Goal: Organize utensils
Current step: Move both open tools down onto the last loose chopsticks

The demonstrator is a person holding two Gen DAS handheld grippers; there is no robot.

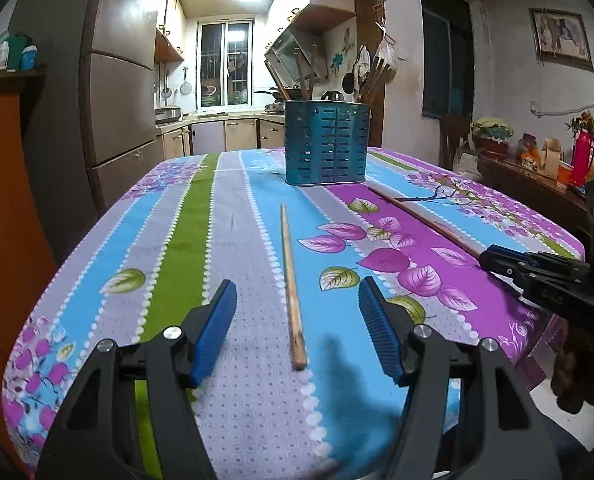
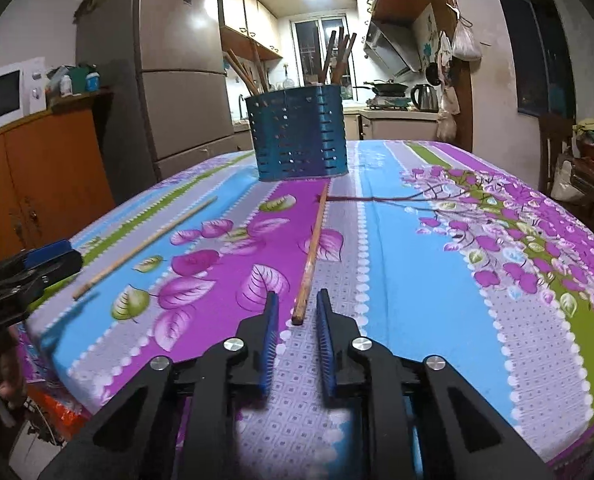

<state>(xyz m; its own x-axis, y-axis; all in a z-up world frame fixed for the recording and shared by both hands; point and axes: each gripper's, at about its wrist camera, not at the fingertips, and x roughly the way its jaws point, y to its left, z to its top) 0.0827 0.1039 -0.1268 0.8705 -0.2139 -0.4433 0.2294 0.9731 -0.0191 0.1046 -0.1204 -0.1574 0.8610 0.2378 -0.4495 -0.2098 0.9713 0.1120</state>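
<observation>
A blue slotted utensil holder [image 1: 326,142] stands at the far middle of the table with several wooden chopsticks upright in it; it also shows in the right wrist view [image 2: 297,134]. One loose chopstick [image 1: 292,286] lies on the cloth between the wide-open fingers of my left gripper [image 1: 297,320], its thick end nearest. A second chopstick [image 2: 311,254] lies with its near end between the narrowly open fingers of my right gripper [image 2: 297,320], not clamped. The right gripper also shows in the left wrist view [image 1: 493,258], at the end of that second chopstick [image 1: 421,216]. The left chopstick shows in the right wrist view [image 2: 145,246].
The table wears a floral striped cloth [image 1: 177,240]. A fridge [image 2: 177,80] and an orange cabinet [image 2: 45,184] with a microwave [image 2: 1,98] stand to the left. A side shelf with bottles [image 1: 577,160] stands to the right. The kitchen lies behind.
</observation>
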